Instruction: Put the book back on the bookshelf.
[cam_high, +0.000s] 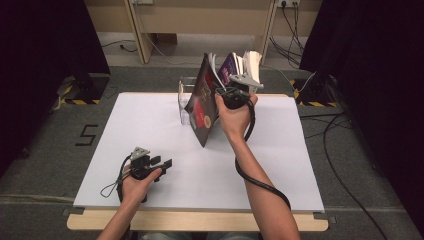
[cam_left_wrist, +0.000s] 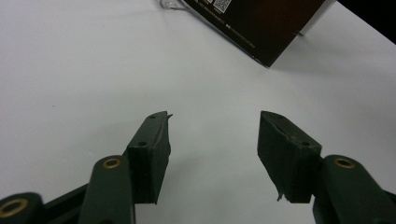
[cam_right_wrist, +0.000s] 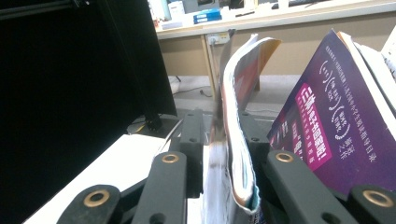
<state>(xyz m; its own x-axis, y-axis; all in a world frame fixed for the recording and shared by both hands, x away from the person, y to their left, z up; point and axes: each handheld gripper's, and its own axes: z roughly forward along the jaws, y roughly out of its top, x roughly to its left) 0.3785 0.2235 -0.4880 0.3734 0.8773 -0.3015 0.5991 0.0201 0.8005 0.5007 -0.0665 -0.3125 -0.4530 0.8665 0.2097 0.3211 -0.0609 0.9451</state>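
We had the right gripper (cam_high: 231, 89) up by the clear rack (cam_high: 186, 100), its jaws standing around the dark magazine (cam_high: 202, 102) to steady it upright beside the purple book (cam_right_wrist: 327, 126); whether they gripped, we couldn't tell. Our left gripper (cam_left_wrist: 212, 140) rested released on the table (cam_high: 150, 125).

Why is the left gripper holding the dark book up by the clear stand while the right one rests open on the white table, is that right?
Not quite, the sides are swapped. In the high view the right gripper is at the dark book by the clear stand, with the book between its jaws. The left gripper rests open on the white table.
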